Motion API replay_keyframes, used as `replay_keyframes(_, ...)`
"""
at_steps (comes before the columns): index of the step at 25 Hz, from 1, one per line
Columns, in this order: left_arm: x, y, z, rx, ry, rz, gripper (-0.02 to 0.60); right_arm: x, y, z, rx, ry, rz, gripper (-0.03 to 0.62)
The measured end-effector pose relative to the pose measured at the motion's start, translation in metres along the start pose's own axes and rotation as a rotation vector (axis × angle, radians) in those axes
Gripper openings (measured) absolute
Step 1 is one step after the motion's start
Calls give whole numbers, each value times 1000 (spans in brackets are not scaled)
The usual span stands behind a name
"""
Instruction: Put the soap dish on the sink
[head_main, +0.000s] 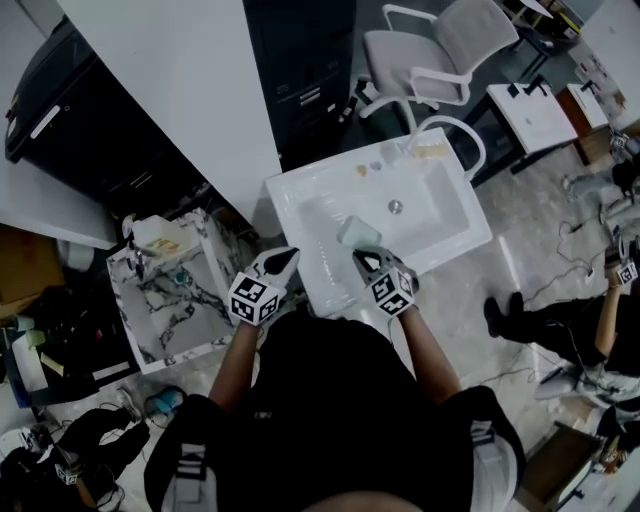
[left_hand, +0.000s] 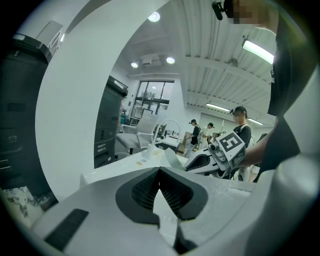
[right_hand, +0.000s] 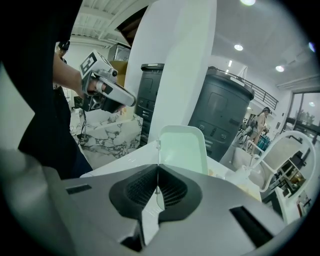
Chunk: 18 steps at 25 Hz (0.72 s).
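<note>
The pale green soap dish (head_main: 358, 232) hangs tilted over the front left part of the white sink (head_main: 300, 190), and my right gripper (head_main: 362, 254) is shut on its near rim. In the right gripper view the dish (right_hand: 182, 147) stands up just past my right gripper (right_hand: 157, 170), its thin edge pinched between the pads. My left gripper (head_main: 289, 258) hovers over the sink's front left edge, shut with nothing in it. The left gripper view shows my left gripper (left_hand: 159, 172) with its tips touching, and the right gripper (left_hand: 220, 155) with the dish (left_hand: 172, 157) beyond.
The sink has a basin with a drain (head_main: 395, 207), a curved faucet (head_main: 462, 135) and small items on its back ledge. A marble-patterned cabinet (head_main: 165, 300) stands left. Behind are a dark bin (head_main: 90, 110) and an office chair (head_main: 440, 50). A person (head_main: 560, 320) crouches right.
</note>
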<state>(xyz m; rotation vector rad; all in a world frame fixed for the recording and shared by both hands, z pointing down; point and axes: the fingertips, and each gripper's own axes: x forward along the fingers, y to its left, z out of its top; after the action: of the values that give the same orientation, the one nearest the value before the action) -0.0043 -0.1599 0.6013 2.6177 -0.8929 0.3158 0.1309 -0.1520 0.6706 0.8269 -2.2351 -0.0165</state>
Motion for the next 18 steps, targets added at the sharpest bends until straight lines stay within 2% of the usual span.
replay_keyframes(11,0,38,3,-10,1,-38,0,33,-2,15,3,31,-9,-2)
replay_keyframes(18,-8,68,-3,-34,-6,-56,0,58,6,31,-37,76,5,-2)
